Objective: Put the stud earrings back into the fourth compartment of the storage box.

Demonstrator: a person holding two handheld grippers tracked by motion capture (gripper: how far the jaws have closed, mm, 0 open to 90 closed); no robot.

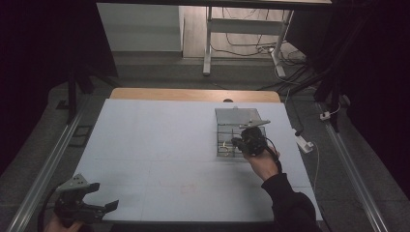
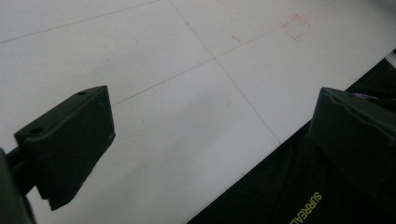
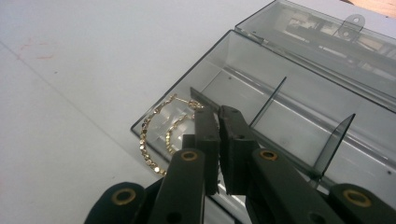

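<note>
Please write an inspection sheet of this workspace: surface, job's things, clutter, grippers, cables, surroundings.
Surface: white table, thin seam lines, faint red marks.
Job's things: clear compartment box with its lid open and dividers inside; gold chain lying in its corner compartment.
Clutter: nothing seen.
Grippers: right gripper over the box, jaws shut, nothing seen between them; left gripper at the near left table edge, jaws open and empty.
Cables: several on the floor beyond the table; white cable at the right edge.
Surroundings: dark room, metal desk frame behind.
</note>
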